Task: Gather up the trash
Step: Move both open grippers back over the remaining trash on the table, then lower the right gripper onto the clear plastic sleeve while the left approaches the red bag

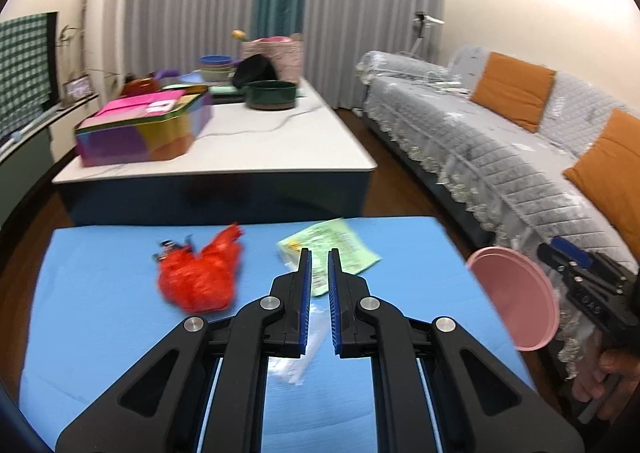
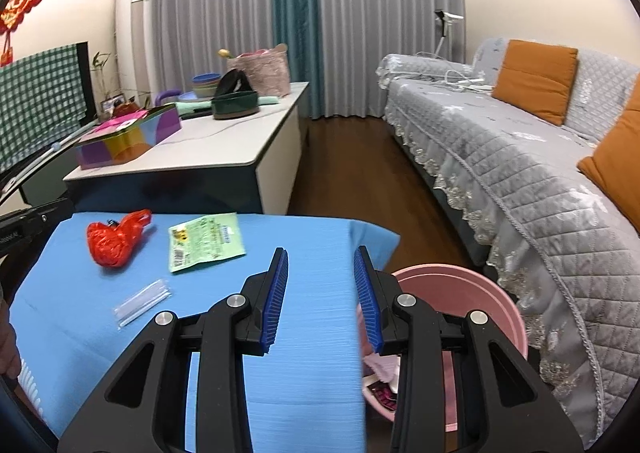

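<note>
On the blue table (image 1: 100,313) lie a crumpled red plastic bag (image 1: 200,277) (image 2: 116,239), a flat green packet (image 1: 332,249) (image 2: 206,241) and a clear wrapper (image 1: 294,371) (image 2: 142,303). My left gripper (image 1: 319,253) hovers over the clear wrapper and points at the green packet. It is shut, with only a thin slit between the pads and nothing in it. My right gripper (image 2: 322,251) is open over the table's right part, holding nothing. A pink bin (image 2: 480,293) (image 1: 520,305) sits just off the table's right edge beside the right finger. Some scraps lie inside it.
Beyond the blue table stands a low white table (image 1: 280,149) carrying a coloured box (image 1: 148,129), bowls and a basket. A grey-covered sofa (image 1: 500,157) with orange cushions runs along the right. Brown wood floor (image 2: 360,157) lies between them. A hand (image 1: 612,373) shows at the right edge.
</note>
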`<state>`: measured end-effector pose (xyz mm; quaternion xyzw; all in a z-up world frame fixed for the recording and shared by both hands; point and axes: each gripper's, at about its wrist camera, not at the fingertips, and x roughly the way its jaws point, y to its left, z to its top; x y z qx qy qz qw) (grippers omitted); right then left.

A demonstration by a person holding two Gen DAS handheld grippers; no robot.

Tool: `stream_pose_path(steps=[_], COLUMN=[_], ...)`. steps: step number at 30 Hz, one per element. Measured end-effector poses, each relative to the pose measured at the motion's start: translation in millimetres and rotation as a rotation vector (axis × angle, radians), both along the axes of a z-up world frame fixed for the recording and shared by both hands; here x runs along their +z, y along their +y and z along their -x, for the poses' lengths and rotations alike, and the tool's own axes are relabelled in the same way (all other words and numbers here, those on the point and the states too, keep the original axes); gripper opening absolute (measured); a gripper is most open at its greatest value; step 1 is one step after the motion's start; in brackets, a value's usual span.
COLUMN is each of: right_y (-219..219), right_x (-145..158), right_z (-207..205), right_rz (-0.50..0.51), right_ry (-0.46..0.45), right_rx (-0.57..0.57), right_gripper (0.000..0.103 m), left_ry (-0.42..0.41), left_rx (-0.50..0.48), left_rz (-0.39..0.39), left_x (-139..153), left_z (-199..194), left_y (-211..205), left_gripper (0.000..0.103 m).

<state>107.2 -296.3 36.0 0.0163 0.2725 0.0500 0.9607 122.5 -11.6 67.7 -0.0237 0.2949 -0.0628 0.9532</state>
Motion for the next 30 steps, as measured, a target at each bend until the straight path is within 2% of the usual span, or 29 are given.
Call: stream_pose_path(steps=[12,22,25,30], right_y=[44.6,114.4,134.5,166.4], right_x=[-10.7,-46.0,-54.6,-72.1], right_z=[-18.5,-33.2,-38.8,-46.4], right_rz=[-0.077,-0.113,-0.148,-0.152], right_ry=[0.064,0.177,0.209,0.264], right_rx=[0.076,0.210,0.248,0.310], right_gripper=[0.033,0.034,0.038,0.052], left_ry=[0.009,0.017,0.029,0.036], left_rx=[0.160,0.267,0.295,0.314], left_rz=[0.041,0.081,0.098,0.098], left_x=[-6.8,-11.0,-13.7,-19.0], left_z=[5.9,24.2,25.5,24.6], left_y=[73.9,130.4,144.4,158.3], left_gripper=[0.009,0.009,0.009,0.009])
